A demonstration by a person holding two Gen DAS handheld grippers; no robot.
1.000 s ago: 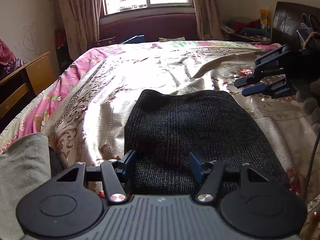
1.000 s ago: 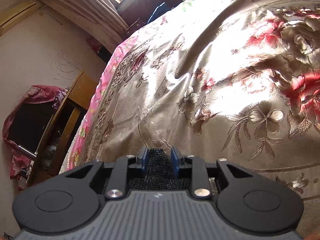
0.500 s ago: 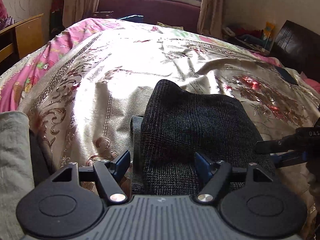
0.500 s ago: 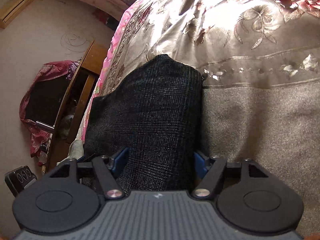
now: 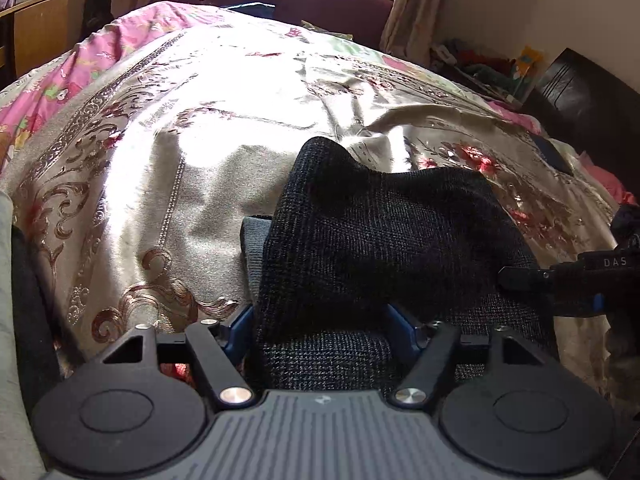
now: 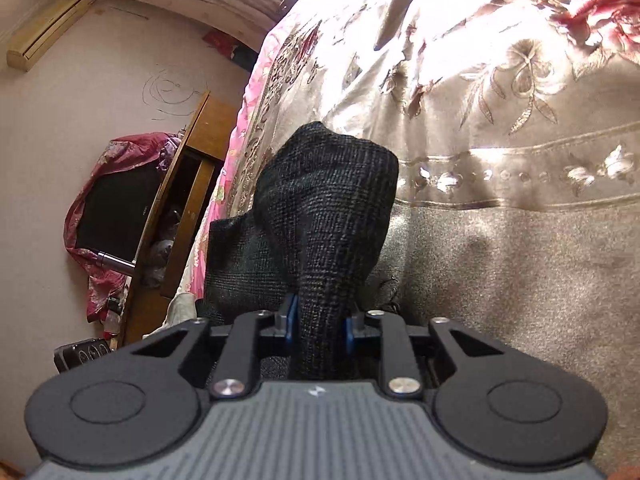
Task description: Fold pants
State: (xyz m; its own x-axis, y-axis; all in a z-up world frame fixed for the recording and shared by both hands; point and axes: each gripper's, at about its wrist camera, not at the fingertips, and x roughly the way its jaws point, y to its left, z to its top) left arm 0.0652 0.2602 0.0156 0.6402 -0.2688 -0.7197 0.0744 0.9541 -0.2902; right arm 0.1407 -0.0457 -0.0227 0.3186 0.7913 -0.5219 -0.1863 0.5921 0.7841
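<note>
The dark checked pants (image 5: 380,232) lie folded on the gold flowered bedspread (image 5: 180,168), with their far left corner pushed up into a peak. My left gripper (image 5: 320,320) straddles their near edge. Its jaws are closing, and the bunched cloth fills the gap and touches both blue pads (image 5: 240,320). My right gripper (image 5: 516,276) reaches in from the right at the pants' side edge. In the right wrist view the right gripper (image 6: 320,322) has its jaws closing narrow, pinching a raised ridge of the pants (image 6: 328,208).
A wooden desk (image 5: 36,20) stands left of the bed, and also shows with red cloth over it as the desk (image 6: 192,184) in the right wrist view. A dark headboard (image 5: 580,92) and a cluttered shelf (image 5: 480,64) are at the right. Grey cloth (image 5: 8,320) lies at the near left.
Both grippers came down onto the pants. The right jaws opened wide, then closed on a ridge of cloth. The left jaws narrowed around the near edge, and the pants bunched upward.
</note>
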